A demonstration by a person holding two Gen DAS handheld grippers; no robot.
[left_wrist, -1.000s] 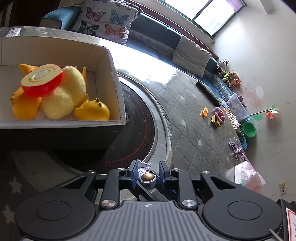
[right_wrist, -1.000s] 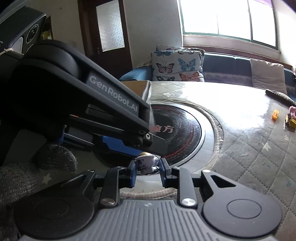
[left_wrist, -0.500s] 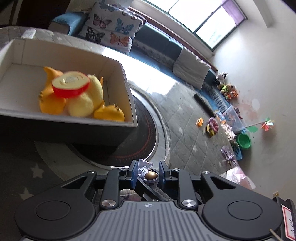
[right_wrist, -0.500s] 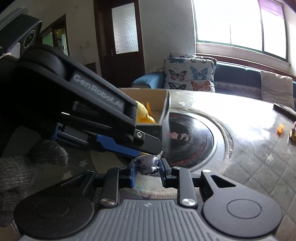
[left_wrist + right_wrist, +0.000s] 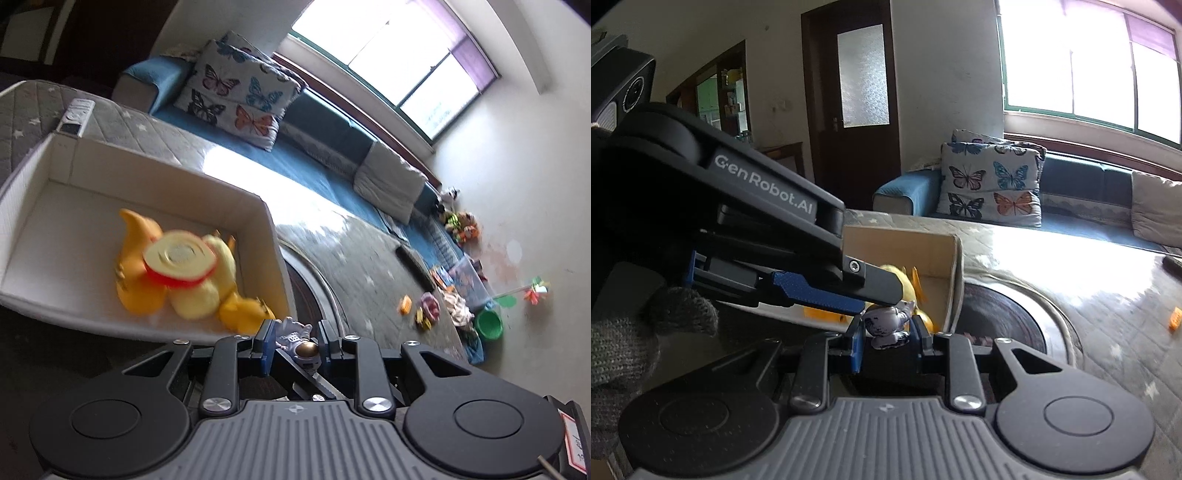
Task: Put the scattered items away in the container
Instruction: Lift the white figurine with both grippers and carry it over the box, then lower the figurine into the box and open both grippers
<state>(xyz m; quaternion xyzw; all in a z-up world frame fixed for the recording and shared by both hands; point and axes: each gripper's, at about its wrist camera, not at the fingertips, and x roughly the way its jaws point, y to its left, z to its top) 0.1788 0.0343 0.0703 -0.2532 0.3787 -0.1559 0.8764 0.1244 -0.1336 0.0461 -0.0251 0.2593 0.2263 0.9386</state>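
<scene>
A small white astronaut figure [image 5: 301, 345] with a gold visor sits between the blue pads of my left gripper [image 5: 296, 338], which is shut on it. In the right wrist view an astronaut figure [image 5: 884, 323], seemingly the same one, is pinched by my right gripper [image 5: 886, 332], and the left gripper [image 5: 871, 299] reaches in from the left with its tip right over the figure. Just beyond stands the open cardboard box [image 5: 273, 236], holding yellow plush toys [image 5: 207, 291] and a red-rimmed disc [image 5: 179, 260]. The figure hangs near the box's front corner [image 5: 955, 280].
A gloved hand [image 5: 624, 332] holds the left gripper. A dark round mat [image 5: 1001, 317] lies right of the box on the quilted cover. A remote [image 5: 75, 114] lies behind the box. An orange piece [image 5: 405, 305], small toys and a green bowl [image 5: 489, 325] lie far right. Butterfly cushions [image 5: 240, 96] sit on the sofa.
Both grippers have risen with the astronaut and come closer to the box. The box sits lower in both views, showing more of its inside. Both grips are unchanged.
</scene>
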